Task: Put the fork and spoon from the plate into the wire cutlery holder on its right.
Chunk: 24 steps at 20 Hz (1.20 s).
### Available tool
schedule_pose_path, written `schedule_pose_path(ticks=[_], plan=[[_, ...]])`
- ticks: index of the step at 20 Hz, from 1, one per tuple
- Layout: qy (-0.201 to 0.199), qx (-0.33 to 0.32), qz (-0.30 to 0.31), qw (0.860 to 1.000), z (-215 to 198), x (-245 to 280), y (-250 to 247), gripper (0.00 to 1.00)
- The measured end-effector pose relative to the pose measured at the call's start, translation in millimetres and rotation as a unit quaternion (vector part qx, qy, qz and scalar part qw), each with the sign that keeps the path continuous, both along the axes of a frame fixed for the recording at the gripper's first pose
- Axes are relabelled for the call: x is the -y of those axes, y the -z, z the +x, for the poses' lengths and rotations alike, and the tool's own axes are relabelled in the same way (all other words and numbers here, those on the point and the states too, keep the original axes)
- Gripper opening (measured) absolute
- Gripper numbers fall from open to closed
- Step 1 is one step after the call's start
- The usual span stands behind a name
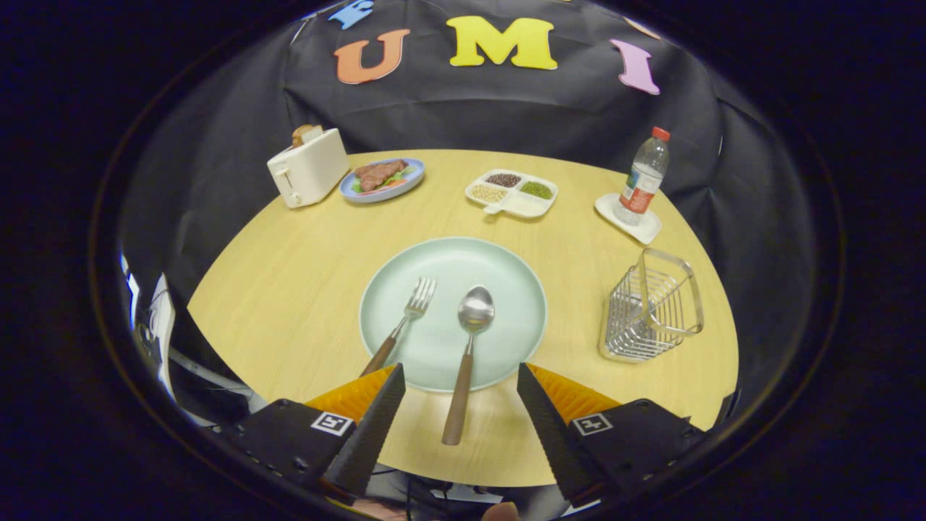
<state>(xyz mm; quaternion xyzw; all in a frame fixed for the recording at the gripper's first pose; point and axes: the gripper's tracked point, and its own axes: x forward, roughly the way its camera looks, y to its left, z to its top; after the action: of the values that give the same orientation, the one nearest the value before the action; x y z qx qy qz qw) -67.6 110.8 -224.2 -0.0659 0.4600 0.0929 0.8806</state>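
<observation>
A pale green plate [506, 282] lies on the round wooden table just ahead of my fingers. On it rest a fork [405, 322] and a spoon [469, 347], both with brown handles pointing toward me. The spoon's handle reaches over the plate's rim into the gap between my fingers; the fork's handle ends beside the left finger. My gripper [459, 376] is open and holds nothing. The empty wire cutlery holder [651, 307] stands to the right of the plate.
At the back of the table stand a white toaster [307, 168], a blue plate of food [382, 179], a white divided dish of grains [511, 194] and a water bottle [642, 177] on a white coaster. The table's near edge runs under my fingers.
</observation>
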Motion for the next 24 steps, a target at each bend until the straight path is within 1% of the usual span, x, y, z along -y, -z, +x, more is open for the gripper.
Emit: schedule_pose_path(ticks=[3,6,8,10,11,12,13,14,15,16,18,19,22,24], plan=[[0.01,-0.015,0.004,1.0,-5,2,9,0.9],[0.018,-0.048,0.022,0.998,-15,-2,22,0.68],[0.03,-0.066,0.025,0.997,-18,0,36,0.67],[0.046,-0.073,0.026,0.996,-13,4,38,0.42],[0.052,-0.077,0.026,0.995,-13,4,43,0.39],[0.056,-0.084,0.029,0.994,-13,5,44,0.4],[0.067,-0.087,0.033,0.993,-14,6,48,0.26],[0.065,-0.09,0.033,0.993,-13,6,41,0.12],[0.061,-0.093,0.035,0.993,-14,6,43,0.12],[0.062,-0.091,0.042,0.993,-13,6,41,0.07],[0.06,-0.103,0.068,0.99,-10,4,39,0.06],[0.057,-0.111,0.079,0.989,-15,2,43,0.01],[0.055,-0.103,0.084,0.989,-13,10,34,0.0],[0.056,-0.1,0.101,0.988,-13,11,24,0.0]])
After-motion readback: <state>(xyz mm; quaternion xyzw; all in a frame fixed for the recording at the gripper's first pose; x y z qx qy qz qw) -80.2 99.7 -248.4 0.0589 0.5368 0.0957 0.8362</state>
